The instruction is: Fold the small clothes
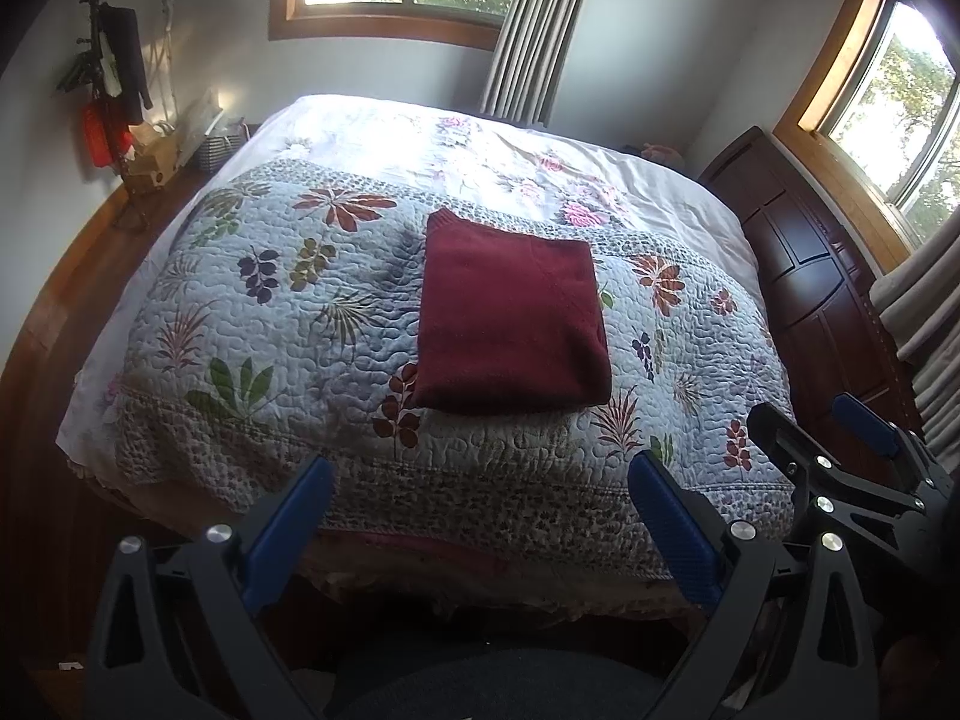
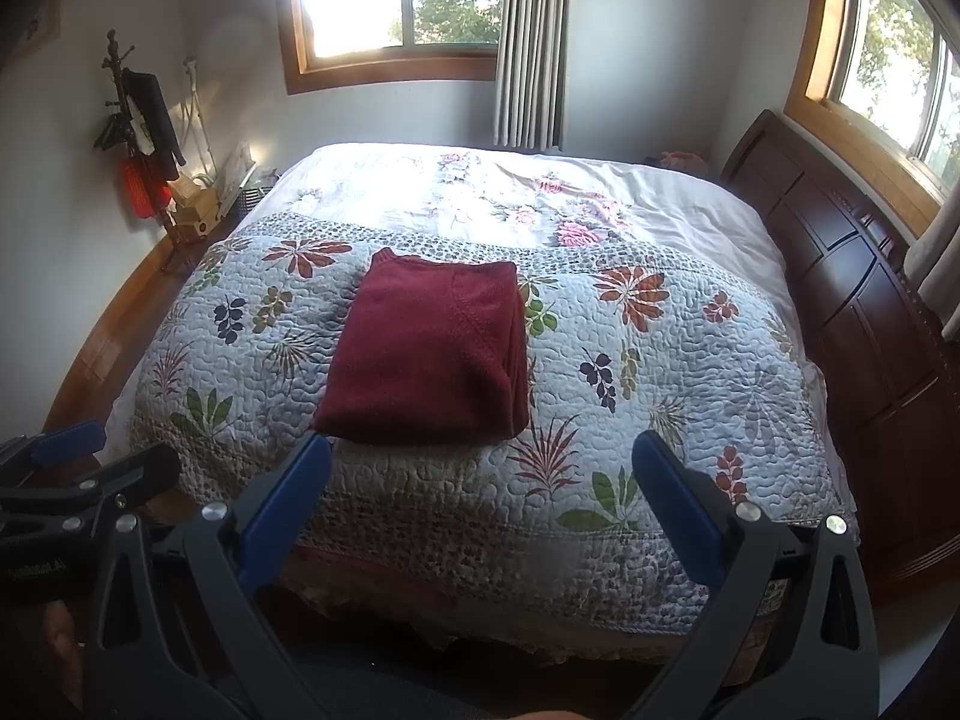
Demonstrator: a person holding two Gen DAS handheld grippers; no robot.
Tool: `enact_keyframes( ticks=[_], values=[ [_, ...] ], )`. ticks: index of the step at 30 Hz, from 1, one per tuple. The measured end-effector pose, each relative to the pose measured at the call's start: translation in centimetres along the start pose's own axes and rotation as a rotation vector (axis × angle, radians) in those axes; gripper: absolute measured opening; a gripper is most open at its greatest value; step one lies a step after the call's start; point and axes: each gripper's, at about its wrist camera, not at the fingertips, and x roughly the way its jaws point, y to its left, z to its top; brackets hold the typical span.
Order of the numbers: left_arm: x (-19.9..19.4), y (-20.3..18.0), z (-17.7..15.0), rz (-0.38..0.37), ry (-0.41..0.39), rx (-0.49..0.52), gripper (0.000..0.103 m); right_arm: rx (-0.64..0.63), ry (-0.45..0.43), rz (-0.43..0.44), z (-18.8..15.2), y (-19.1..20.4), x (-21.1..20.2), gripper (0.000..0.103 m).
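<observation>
While both claws hang spread wide and empty off the near edge of the bed (image 1: 690, 192), the folded maroon garment (image 1: 510, 318) lies flat on the floral quilt (image 1: 300, 324), about midway across it. Left claw (image 1: 480, 516) sits nearer than the garment; right claw (image 2: 480, 492) is just short of the garment's near edge.
</observation>
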Motion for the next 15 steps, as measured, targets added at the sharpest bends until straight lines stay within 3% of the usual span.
enact_keyframes(
  ticks=[15],
  values=[
    [0.3,0.2,0.84,-0.006,0.003,0.003,0.099,0.002,0.001,-0.002,0.13,0.03,0.04,0.1]
  ],
)
